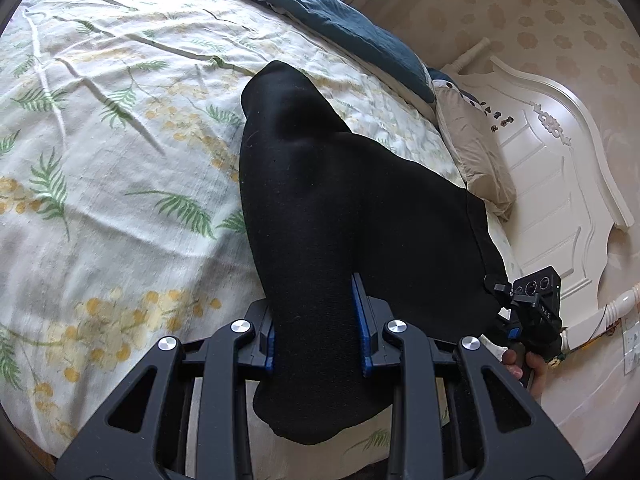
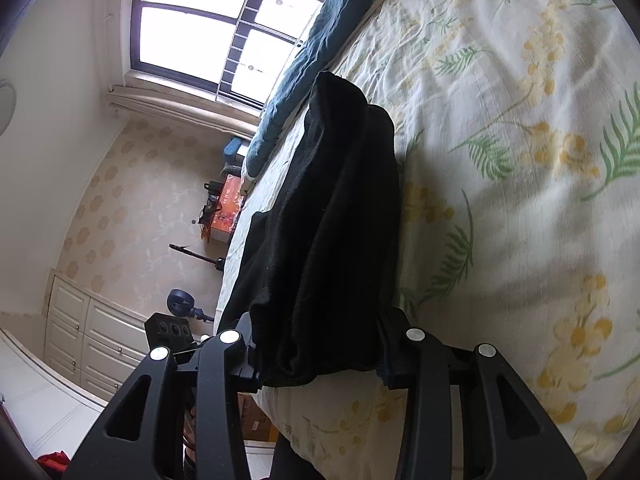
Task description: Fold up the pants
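Note:
Black pants point(image 1: 320, 200) are lifted above the floral bedsheet point(image 1: 100, 160), stretched between both grippers. My left gripper point(image 1: 318, 320) is shut on one end of the pants, the cloth bunched between its blue pads point(image 1: 360, 320). The right gripper point(image 1: 516, 316) shows at the right of the left wrist view, holding the other edge. In the right wrist view the pants point(image 2: 332, 220) hang forward from my right gripper point(image 2: 320, 352), which is shut on them; its fingertips are hidden by cloth. The left gripper's body point(image 2: 172, 332) shows at lower left.
A dark blue quilt point(image 1: 340, 12) lies along the far side of the bed. A beige pillow point(image 1: 476, 152) and white headboard point(image 1: 560, 160) are at the right. A window point(image 2: 208, 28), white cabinets point(image 2: 80, 340) and an orange box point(image 2: 228, 204) stand beyond the bed.

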Available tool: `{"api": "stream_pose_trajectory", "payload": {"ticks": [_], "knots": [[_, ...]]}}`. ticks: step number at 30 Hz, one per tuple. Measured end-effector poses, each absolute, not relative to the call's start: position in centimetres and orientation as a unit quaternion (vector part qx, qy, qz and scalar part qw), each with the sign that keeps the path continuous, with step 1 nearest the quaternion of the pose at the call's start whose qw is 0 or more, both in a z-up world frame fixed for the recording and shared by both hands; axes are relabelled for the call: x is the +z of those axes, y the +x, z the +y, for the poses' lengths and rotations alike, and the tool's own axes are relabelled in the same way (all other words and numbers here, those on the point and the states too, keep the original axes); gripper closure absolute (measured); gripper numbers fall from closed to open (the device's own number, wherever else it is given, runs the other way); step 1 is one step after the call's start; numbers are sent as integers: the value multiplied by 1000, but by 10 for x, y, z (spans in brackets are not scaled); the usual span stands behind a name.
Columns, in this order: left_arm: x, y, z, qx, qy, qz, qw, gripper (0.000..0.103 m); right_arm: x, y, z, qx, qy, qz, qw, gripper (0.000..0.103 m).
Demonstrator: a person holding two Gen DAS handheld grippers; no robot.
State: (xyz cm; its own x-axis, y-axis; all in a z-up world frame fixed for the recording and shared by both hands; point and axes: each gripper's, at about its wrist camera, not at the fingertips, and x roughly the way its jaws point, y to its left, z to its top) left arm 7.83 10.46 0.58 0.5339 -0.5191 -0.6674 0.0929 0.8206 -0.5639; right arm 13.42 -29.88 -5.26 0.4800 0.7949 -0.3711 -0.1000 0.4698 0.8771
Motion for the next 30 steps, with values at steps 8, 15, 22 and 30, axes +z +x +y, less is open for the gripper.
{"api": "stream_pose_trajectory", "payload": {"ticks": [8, 15, 22, 30], "knots": [[4, 73, 106, -181, -236, 447, 844, 75, -55, 144, -297, 300, 424, 414, 747, 63], [4, 72, 106, -182, -234, 448, 844, 75, -61, 144, -299, 300, 429, 413, 745, 63], [5, 70, 104, -182, -228, 447, 845, 75, -64, 144, -303, 303, 432, 413, 743, 63], [5, 69, 103, -182, -227, 447, 846, 75, -64, 143, -304, 301, 432, 413, 743, 63]]}}
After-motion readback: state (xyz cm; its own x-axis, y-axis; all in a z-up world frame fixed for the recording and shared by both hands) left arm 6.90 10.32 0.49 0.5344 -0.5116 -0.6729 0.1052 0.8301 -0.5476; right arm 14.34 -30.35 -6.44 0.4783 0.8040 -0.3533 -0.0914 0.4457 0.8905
